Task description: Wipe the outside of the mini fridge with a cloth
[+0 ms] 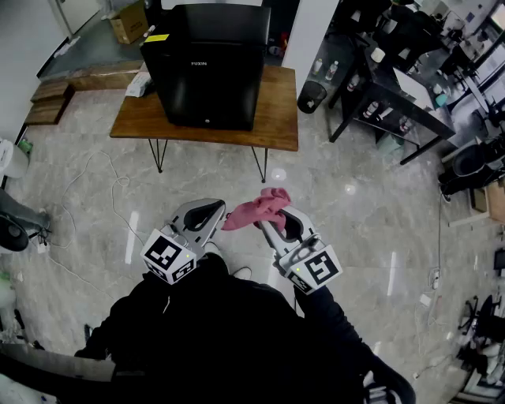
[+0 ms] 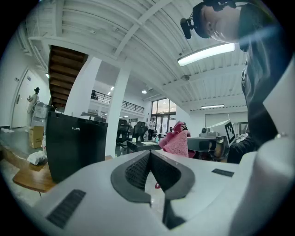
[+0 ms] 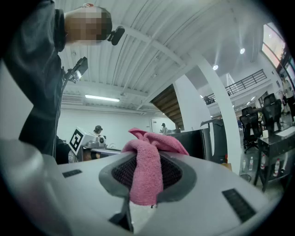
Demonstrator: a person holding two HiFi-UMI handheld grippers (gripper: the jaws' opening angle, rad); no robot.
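Observation:
A black mini fridge (image 1: 210, 63) stands on a low wooden table (image 1: 276, 118) ahead of me; it also shows at the left in the left gripper view (image 2: 76, 143) and behind the cloth in the right gripper view (image 3: 203, 140). My right gripper (image 1: 268, 215) is shut on a pink cloth (image 1: 256, 209), which bunches above its jaws (image 3: 147, 170). My left gripper (image 1: 219, 211) is held close beside it, jaws shut with nothing between them (image 2: 150, 159). The pink cloth (image 2: 177, 140) shows just beyond the left jaws. Both grippers are well short of the fridge.
A crumpled white paper (image 1: 139, 83) lies on the table left of the fridge. White cables (image 1: 95, 197) trail over the marble floor. Dark desks and chairs (image 1: 387, 87) fill the right side. A cardboard box (image 1: 129, 22) sits at the back left.

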